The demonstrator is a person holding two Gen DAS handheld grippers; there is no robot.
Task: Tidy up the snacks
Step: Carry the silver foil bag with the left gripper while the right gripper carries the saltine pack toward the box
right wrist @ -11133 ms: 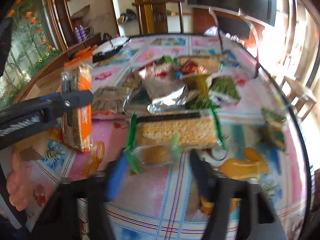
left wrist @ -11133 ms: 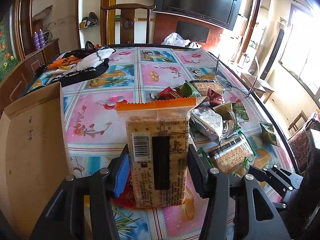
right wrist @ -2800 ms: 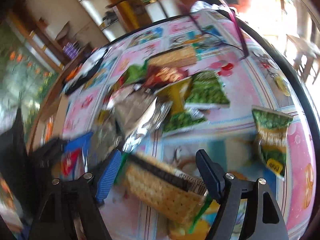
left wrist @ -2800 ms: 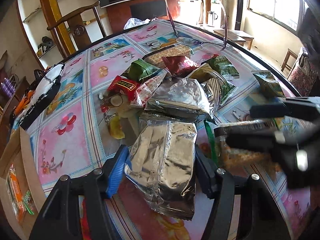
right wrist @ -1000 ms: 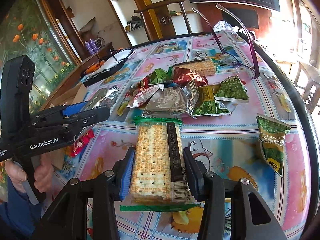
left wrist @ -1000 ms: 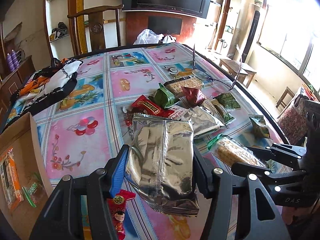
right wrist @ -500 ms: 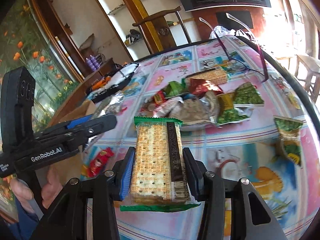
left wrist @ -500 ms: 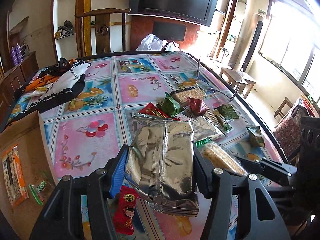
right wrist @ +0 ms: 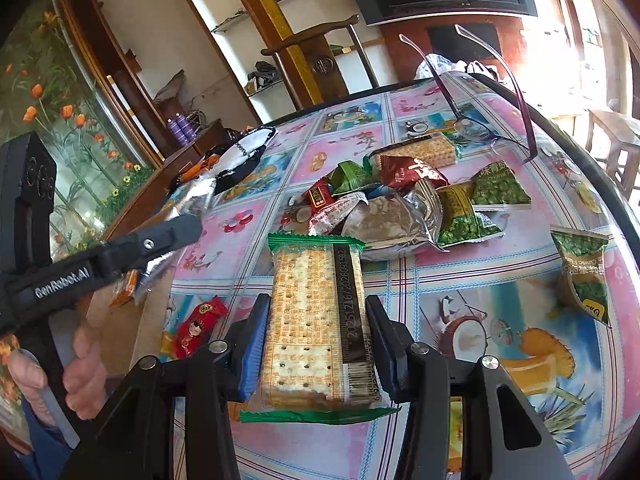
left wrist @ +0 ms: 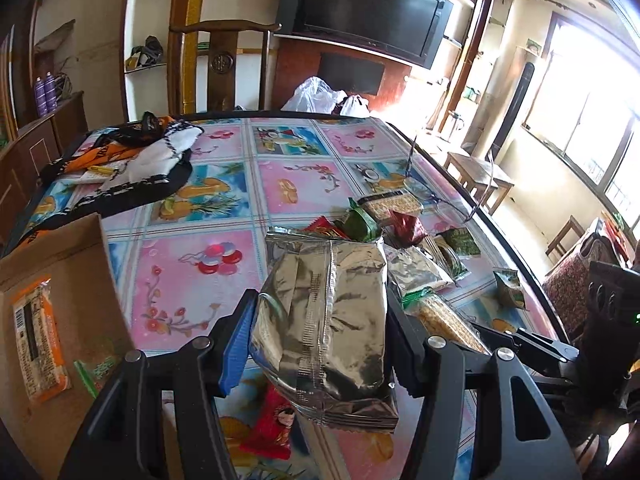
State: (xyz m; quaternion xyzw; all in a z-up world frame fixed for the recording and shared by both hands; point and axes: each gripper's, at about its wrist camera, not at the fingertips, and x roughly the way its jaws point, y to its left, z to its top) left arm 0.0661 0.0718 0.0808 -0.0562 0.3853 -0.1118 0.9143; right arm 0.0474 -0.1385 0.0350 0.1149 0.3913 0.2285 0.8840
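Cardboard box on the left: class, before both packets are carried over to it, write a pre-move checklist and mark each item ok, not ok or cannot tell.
1. Left tongs clamped on silver foil bag: ok.
2. Right tongs clamped on green-edged cracker pack: ok.
3. Both packets lifted off the table: ok.
4. Cardboard box open, with room beside the orange cracker pack: ok.
5. Red candy packet away from the box opening: ok.
6. Box depth enough for both: cannot tell.
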